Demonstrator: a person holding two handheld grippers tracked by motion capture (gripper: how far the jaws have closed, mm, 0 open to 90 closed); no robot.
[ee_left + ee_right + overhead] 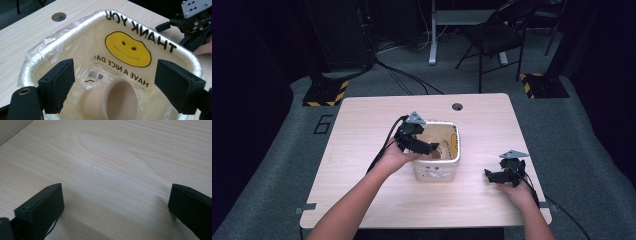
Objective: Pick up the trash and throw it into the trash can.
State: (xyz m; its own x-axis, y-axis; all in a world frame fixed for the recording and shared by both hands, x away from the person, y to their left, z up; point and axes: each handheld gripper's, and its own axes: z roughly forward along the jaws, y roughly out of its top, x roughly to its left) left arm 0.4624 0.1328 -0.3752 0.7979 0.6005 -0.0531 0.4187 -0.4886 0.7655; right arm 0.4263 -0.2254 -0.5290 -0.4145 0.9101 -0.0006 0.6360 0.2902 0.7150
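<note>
We held the left hand-held gripper (113,85) wide open over the white square bin lined with a smiley-face plastic bag (62,40); a small beige cup (112,102) lay inside, seemingly just dropped. The right hand-held gripper (115,212) rested wide on the pale wooden worktop (120,157). Next, we judged, came withdrawing the left one.

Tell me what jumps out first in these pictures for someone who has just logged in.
The white bin at the table's centre draws the eye, lined with a plastic bag showing a yellow smiley face and "THANK YOU". The left gripper hangs open over the bin's mouth, with a tan cup lying inside below it. The right gripper sits open low over the table to the bin's right.
</note>
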